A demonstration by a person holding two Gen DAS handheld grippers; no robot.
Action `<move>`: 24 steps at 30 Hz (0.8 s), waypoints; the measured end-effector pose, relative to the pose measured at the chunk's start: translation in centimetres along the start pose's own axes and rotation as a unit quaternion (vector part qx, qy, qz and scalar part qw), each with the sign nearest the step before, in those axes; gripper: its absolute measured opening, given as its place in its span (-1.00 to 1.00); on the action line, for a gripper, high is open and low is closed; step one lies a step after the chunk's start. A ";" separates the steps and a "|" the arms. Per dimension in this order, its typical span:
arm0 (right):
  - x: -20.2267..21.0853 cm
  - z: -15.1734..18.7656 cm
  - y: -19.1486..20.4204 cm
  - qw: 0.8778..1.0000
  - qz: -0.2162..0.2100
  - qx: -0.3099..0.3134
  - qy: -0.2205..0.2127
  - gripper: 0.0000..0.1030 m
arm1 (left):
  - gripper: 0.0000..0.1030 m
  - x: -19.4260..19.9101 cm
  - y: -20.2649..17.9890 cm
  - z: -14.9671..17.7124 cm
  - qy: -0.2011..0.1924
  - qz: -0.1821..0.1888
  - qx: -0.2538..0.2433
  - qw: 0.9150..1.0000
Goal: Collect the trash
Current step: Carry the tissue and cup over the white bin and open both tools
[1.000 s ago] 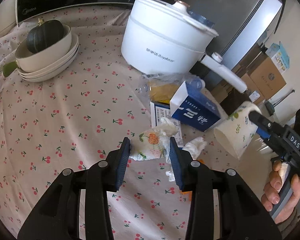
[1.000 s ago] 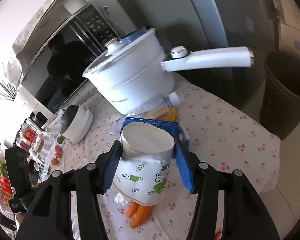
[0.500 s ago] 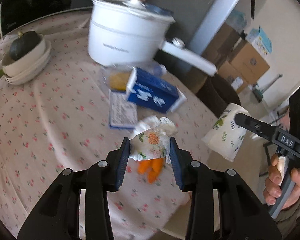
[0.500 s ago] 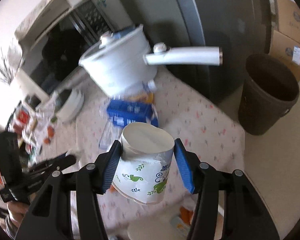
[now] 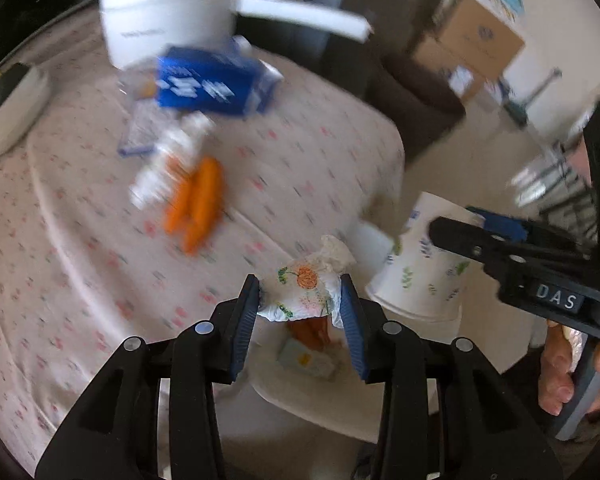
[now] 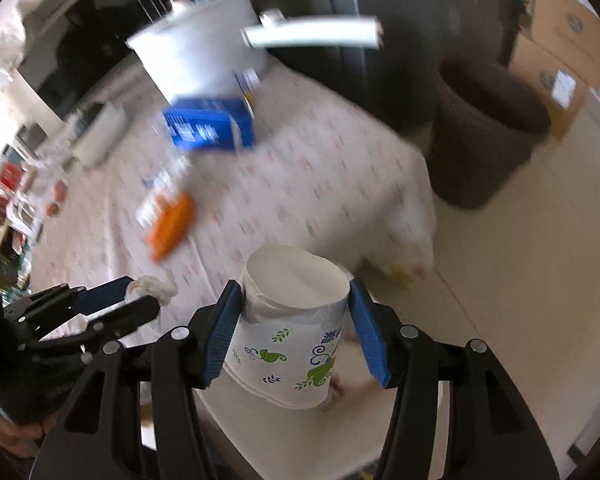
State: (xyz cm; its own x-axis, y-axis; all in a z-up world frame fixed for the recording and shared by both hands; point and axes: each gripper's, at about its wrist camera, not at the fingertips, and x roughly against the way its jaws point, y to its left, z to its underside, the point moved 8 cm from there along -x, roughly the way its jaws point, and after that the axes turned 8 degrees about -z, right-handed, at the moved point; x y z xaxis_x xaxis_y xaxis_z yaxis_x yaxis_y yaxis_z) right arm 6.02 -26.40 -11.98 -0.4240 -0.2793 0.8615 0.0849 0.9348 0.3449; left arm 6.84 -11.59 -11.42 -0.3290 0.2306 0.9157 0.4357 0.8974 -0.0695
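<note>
My left gripper (image 5: 300,304) grips a crumpled wrapper (image 5: 306,290); my right gripper (image 6: 296,332) clamps a paper cup (image 6: 292,332), at three o'clock of the wrapper.

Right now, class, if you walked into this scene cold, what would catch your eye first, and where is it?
First, the two pieces of trash held up off the table: a crumpled printed paper cup squeezed in the left gripper, and a white floral paper cup clamped in the right gripper. Behind them on the cherry-print tablecloth lie bright orange carrots and a blue carton.
</note>
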 end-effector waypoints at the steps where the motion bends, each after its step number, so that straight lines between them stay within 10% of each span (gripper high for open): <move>1: -0.4 0.5 -0.2 1.000 0.013 0.007 0.007 0.07 | -0.25 -0.6 -0.9 0.7 0.010 0.001 -0.011 1.000; 19: -2.6 1.8 0.1 0.997 0.047 0.049 0.045 0.10 | -0.18 -4.7 -1.8 3.5 0.057 -0.022 -0.043 0.997; 24: -1.7 1.0 -0.2 0.999 0.035 0.028 0.024 0.15 | 0.46 -4.1 -2.2 3.2 0.044 -0.022 -0.042 0.998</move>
State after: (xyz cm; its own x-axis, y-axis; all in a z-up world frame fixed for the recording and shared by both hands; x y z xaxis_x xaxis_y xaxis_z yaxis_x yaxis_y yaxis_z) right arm 5.83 -25.87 -13.84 -0.3757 -0.2214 0.8999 0.0623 0.9628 0.2629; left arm 4.56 -13.34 -16.27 -0.2753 0.1543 0.9489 0.4931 0.8700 0.0016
